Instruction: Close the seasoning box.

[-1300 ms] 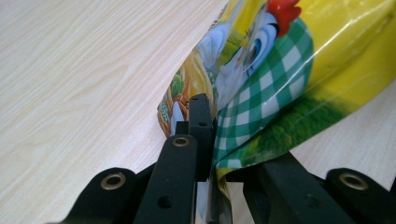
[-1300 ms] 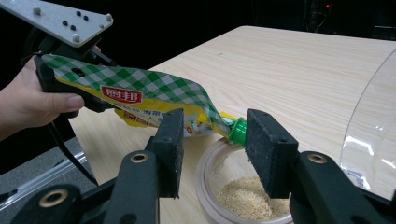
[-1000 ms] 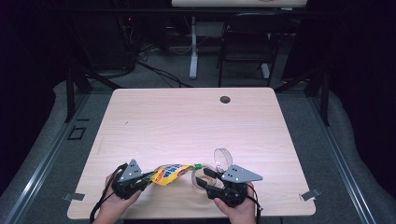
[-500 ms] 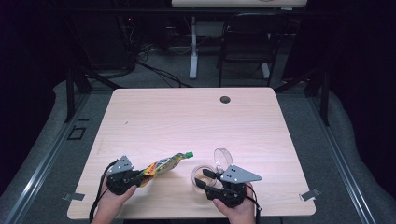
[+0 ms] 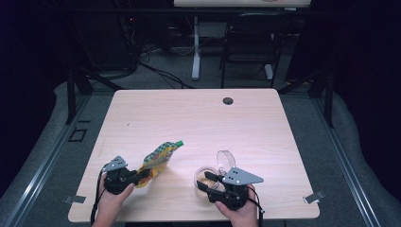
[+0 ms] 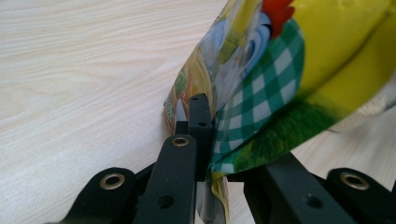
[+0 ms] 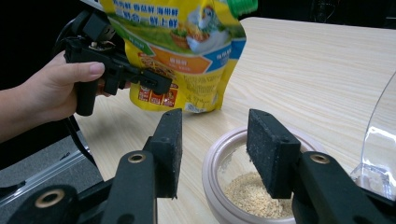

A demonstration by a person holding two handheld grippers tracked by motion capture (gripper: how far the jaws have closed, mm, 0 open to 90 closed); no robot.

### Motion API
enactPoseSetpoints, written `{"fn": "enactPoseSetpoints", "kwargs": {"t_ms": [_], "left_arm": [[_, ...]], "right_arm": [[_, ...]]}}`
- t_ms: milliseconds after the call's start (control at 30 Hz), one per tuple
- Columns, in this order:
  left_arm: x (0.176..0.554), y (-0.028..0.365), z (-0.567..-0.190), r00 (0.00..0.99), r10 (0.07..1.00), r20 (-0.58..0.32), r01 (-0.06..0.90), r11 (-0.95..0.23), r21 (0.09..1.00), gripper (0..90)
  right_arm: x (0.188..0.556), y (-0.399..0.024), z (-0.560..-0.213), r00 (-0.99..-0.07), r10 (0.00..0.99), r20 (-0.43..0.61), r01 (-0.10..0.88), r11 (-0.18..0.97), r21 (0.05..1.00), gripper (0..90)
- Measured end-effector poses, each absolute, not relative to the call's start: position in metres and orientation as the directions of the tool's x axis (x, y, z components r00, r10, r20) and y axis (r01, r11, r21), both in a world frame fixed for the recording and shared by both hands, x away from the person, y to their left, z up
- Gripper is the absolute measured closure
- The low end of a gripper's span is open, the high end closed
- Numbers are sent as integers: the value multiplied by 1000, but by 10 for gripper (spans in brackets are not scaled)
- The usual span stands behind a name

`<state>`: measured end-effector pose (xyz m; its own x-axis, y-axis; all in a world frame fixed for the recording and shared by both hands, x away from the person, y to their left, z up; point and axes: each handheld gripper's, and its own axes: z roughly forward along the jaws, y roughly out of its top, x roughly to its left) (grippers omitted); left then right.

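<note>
The left hand-held gripper point(image 5: 138, 175) pinches the pouch point(image 5: 158, 158) by its bottom edge, held tilted above the worktop point(image 5: 189, 123). The right hand-held gripper point(image 5: 202, 181), jaws spread, straddles the jar point(image 5: 206, 177) rim; its lid point(image 5: 226, 160) stands just behind.

Tabletop point(image 5: 198, 118): light wood, round dark hole point(image 5: 228, 100) near far edge.
Left gripper point(image 5: 138, 176): near left front edge, in a hand point(image 5: 112, 201), clamped on bottom end of pouch.
Pouch point(image 5: 158, 158): yellow-green, tilted up and away, green cap point(image 5: 179, 143) at far end.
Right gripper point(image 5: 204, 182): near front edge, in a hand point(image 5: 239, 213), jaws spread at rim of jar.
Jar point(image 5: 206, 176): open, tan contents, clear lid point(image 5: 225, 160) standing up just behind.
Background: dark floor, chair point(image 5: 248, 42), cables.
</note>
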<state>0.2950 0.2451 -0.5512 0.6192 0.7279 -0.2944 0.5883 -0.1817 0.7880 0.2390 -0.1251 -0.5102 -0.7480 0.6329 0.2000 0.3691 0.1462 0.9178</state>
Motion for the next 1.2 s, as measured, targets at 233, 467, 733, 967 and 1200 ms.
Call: {"fn": "enactPoseSetpoints", "kwargs": {"t_ms": [233, 467, 733, 967, 1200], "left_arm": [[297, 255, -555, 562, 754, -340, 623, -116, 774, 839], [297, 255, -556, 554, 763, -334, 624, -114, 773, 835], [295, 258, -556, 557, 772, -307, 618, -138, 774, 810], [289, 261, -549, 556, 781, -283, 596, -137, 791, 761], [285, 264, -544, 566, 783, -259, 569, -143, 810, 694]], "right_arm": [[240, -125, -511, -751, 630, 197, 373, 159, 914, 558], [240, -125, -512, -749, 631, 201, 380, 161, 911, 558], [240, -125, -512, -749, 631, 201, 381, 162, 910, 557], [240, -124, -513, -750, 630, 202, 382, 164, 909, 556], [240, -123, -513, -749, 630, 204, 384, 162, 909, 556]]}}
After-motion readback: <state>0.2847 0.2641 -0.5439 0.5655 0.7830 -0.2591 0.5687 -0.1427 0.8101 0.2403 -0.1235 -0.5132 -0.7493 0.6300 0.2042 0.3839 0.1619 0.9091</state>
